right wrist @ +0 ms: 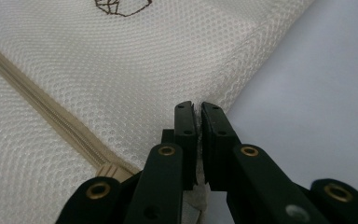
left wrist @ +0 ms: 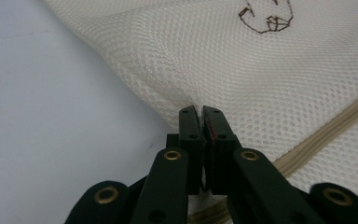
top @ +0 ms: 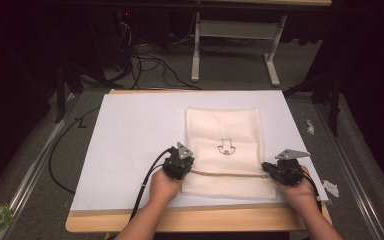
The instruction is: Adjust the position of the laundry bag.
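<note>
High view shows the cream mesh zip bag [top: 224,150] lying flat on the white worktop [top: 130,145], its tan zipper [top: 227,174] running left to right between my grippers. Left gripper [top: 186,168] pinches its left edge, right gripper [top: 266,167] its right edge, both closed on mesh.

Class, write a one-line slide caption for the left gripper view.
Left gripper pinches the edge of a cream mesh bag beside its beige zipper, on a white table.
</note>
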The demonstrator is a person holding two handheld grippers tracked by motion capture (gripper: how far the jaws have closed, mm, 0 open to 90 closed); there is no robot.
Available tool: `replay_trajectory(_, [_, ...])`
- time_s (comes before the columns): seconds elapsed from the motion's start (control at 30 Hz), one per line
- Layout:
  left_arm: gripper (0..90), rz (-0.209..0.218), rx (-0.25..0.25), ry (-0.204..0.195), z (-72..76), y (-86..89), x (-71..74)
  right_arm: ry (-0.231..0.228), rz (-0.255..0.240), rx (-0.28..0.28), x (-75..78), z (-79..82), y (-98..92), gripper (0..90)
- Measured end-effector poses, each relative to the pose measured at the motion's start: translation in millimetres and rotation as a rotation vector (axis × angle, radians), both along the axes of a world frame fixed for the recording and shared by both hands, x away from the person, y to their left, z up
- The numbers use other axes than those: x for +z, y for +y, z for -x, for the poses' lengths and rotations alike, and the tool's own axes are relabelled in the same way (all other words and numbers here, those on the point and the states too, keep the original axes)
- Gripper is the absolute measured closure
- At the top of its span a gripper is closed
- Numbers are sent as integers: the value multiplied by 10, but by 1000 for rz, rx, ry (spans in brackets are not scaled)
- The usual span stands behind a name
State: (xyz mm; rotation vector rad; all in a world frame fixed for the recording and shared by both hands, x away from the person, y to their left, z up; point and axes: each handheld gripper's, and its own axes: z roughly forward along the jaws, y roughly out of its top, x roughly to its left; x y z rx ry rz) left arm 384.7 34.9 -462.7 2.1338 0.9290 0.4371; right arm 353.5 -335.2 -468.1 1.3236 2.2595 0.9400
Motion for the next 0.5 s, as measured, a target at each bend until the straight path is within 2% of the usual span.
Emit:
replay_trajectory(0.13, [873, -1, 27, -22, 110, 223, 22, -9, 5, 48, 9, -77, 226, 862])
replay_trajectory(0.23, [872, 52, 44, -8, 150, 347, -100, -27, 17, 80, 29, -90, 341, 859])
replay_trajectory(0.27, [870, 43, 36, 10, 144, 360, -132, -35, 20, 82, 30, -86, 351, 857])
replay_trajectory(0.3, [866, 26, 27, 10, 141, 359, -138, -31, 14, 83, 30, -85, 348, 855])
replay_trajectory(0.4, [857, 25, 38, -2, 143, 368, -119, -19, -4, 80, 22, -91, 329, 848])
replay_trajectory(0.5, [856, -9, 45, -17, 133, 342, -154, -10, 4, 87, -5, -78, 366, 843])
